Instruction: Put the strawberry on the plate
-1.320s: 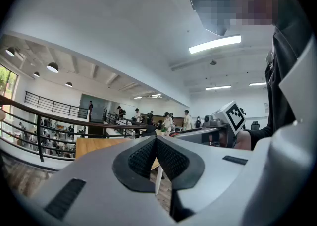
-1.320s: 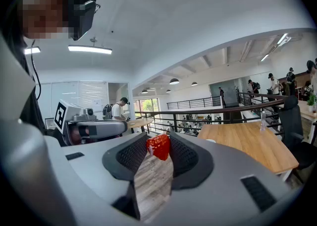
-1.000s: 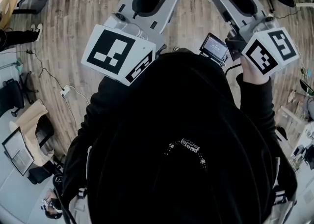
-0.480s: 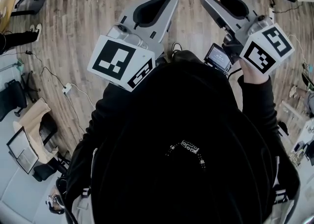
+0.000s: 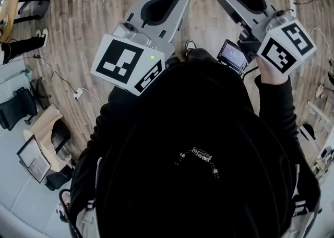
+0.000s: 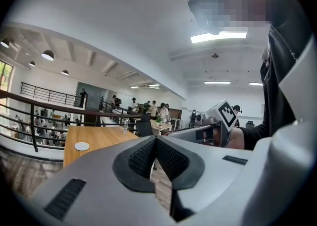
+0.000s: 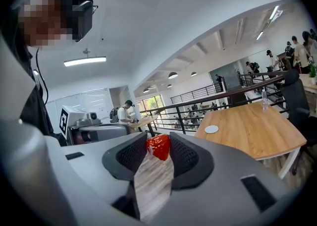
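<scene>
Strawberry [image 7: 159,146] gripped in my right hand-held gripper [image 7: 159,140], pinched between the ribbed pads at the tips. Red fruit, pressed from both sides. In the head view it shows as a red spot at the far end of that gripper.

Left hand-held gripper [image 6: 155,140] clenched: jaws together, pads meeting, nothing between them.

Both grippers are held out ahead of my chest, side by side and apart from each other, over plank floor [image 5: 94,7]. From the left gripper, the right one's marker cube [image 6: 227,113] shows off to the right.

Wooden worktop [image 7: 252,126] lies ahead of the right gripper and off to its right, well apart from the tips. From the left gripper it lies ahead and to the left.

Small white round plate [image 7: 211,129] sits on that worktop. The strawberry is well apart from the plate, not on it.

Black railing [image 7: 223,98] runs beyond the worktop. People [image 6: 148,108] stand further back, too small to detail.
</scene>
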